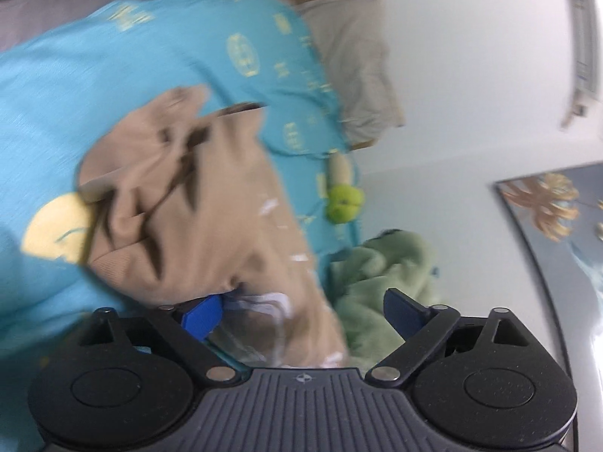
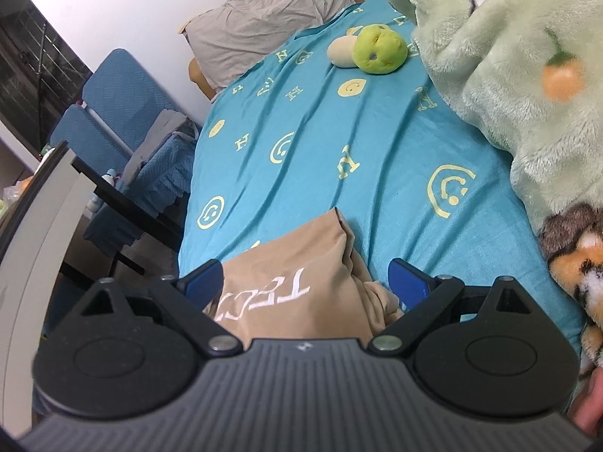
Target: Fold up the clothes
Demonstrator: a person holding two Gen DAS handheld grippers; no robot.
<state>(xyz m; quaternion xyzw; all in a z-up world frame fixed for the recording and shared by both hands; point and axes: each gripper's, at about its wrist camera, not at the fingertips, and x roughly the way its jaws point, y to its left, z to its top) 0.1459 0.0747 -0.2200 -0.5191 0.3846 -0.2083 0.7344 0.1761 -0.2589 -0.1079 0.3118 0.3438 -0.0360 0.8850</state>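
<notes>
A tan garment (image 1: 177,203) with white lettering lies crumpled on the turquoise bed sheet (image 1: 75,75); the left wrist view is tilted and blurred. My left gripper (image 1: 301,314) is open, its jaws wide apart, with the garment's edge lying between them. In the right wrist view the same tan garment (image 2: 301,275) lies between my right gripper's (image 2: 307,282) open jaws, with white letters facing up, on the sheet (image 2: 339,150). Neither gripper is closed on the cloth.
A fluffy green blanket (image 2: 508,56) is bunched at the right of the bed. A green and cream plush toy (image 2: 373,51) and a grey pillow (image 2: 264,19) lie near the head. A blue chair (image 2: 120,113) and a desk edge (image 2: 45,207) stand to the left.
</notes>
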